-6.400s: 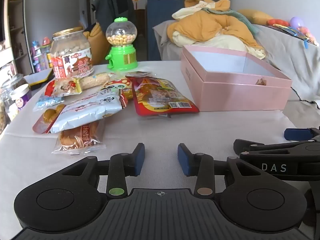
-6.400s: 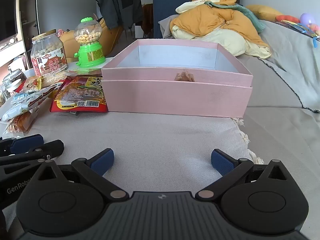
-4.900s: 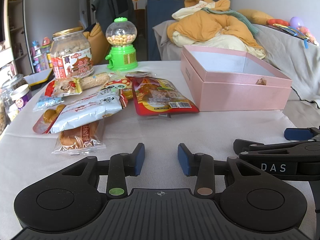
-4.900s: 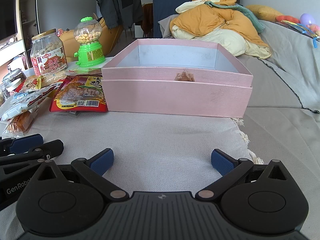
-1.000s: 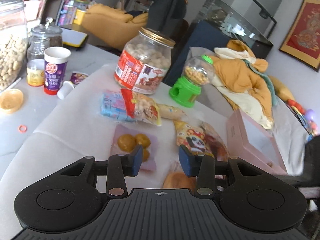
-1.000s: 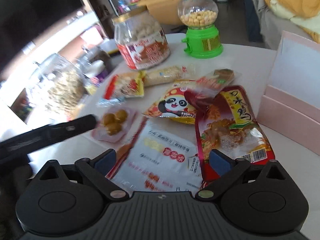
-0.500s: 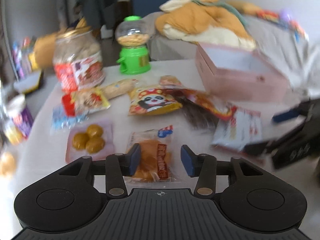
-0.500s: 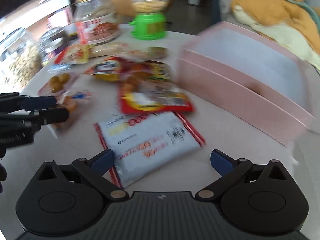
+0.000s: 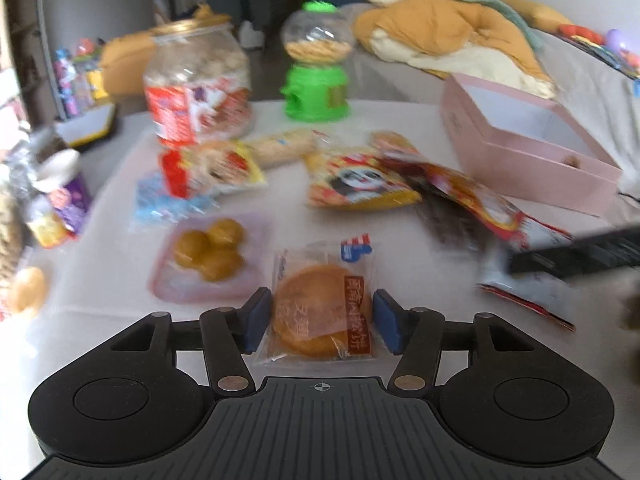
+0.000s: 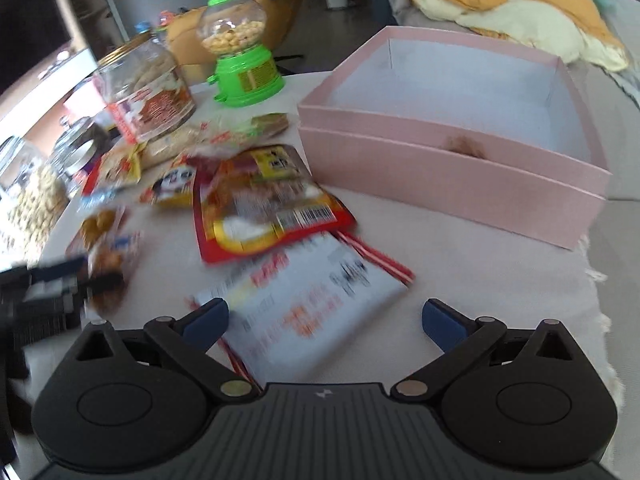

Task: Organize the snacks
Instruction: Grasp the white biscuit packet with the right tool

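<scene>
While the left gripper [image 9: 320, 322] straddles a wrapped round cake [image 9: 320, 308] with its jaws spread and a blue pad close at either side of the clear wrapper, the pictures do not settle whether the pads touch it. The cake lies near the front edge of the tabletop [image 9: 120, 196]; its red label carries light Chinese characters, too blurred to read. The right gripper [image 10: 325, 320] hovers with its jaws wide apart over a white packet [image 10: 304, 300] with smeared red print. Just behind it lies a red and yellow pouch [image 10: 256, 208] showing a barcode, and a panda bag [image 9: 356, 184] lies beyond the cake. A pink box [image 10: 460, 128] stands open at the right edge, white inside. At the far edge stand a red-labelled jar [image 9: 198, 84] and a green candy dispenser [image 9: 318, 64]. A pale cloth covers the tabletop, and orange bedding [image 9: 440, 28] is heaped behind.
</scene>
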A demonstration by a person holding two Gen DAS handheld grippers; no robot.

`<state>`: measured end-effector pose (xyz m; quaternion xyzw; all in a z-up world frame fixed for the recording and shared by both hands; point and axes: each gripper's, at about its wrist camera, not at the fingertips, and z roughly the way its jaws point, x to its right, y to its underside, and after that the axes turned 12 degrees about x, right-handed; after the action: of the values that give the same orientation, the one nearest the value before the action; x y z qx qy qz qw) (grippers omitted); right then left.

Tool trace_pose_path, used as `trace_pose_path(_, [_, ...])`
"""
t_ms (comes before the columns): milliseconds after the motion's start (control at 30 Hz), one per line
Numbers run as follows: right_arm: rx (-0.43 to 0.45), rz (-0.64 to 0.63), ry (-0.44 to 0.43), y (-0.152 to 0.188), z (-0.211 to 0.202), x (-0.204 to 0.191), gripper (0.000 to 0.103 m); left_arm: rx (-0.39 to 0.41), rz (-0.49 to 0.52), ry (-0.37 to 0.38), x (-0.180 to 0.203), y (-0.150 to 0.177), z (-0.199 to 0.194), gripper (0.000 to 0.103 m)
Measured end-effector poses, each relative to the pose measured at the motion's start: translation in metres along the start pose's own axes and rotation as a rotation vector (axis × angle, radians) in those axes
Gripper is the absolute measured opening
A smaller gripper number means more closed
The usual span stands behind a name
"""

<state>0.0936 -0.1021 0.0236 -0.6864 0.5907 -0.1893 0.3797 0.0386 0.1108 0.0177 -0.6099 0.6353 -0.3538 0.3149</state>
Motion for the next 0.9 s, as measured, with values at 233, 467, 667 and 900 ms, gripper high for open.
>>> trace_pose_path(233, [0.033,-0.176,0.075,0.004,0.022,-0.033,0.103,0.003,-0.02,0.127,0.016,0.014,-0.017,0.062])
trace_pose_path(467, [0.068,-0.207,0.01,0.03,-0.018,0.014,0.103,0.008,-0.029,0.137,0.024,0.014,-0.015,0.061])
trace_pose_path(667, [0.079,-0.218,0.017,0.023,-0.013,0.014,0.103,0.002,0.016,0.101,0.031,0.017,-0.018,0.062])
trace_pose_path(900, [0.054,-0.269,-0.035,0.01,-0.022,0.005,0.076,0.008,-0.061,0.138,0.04,0.014,-0.03,0.056])
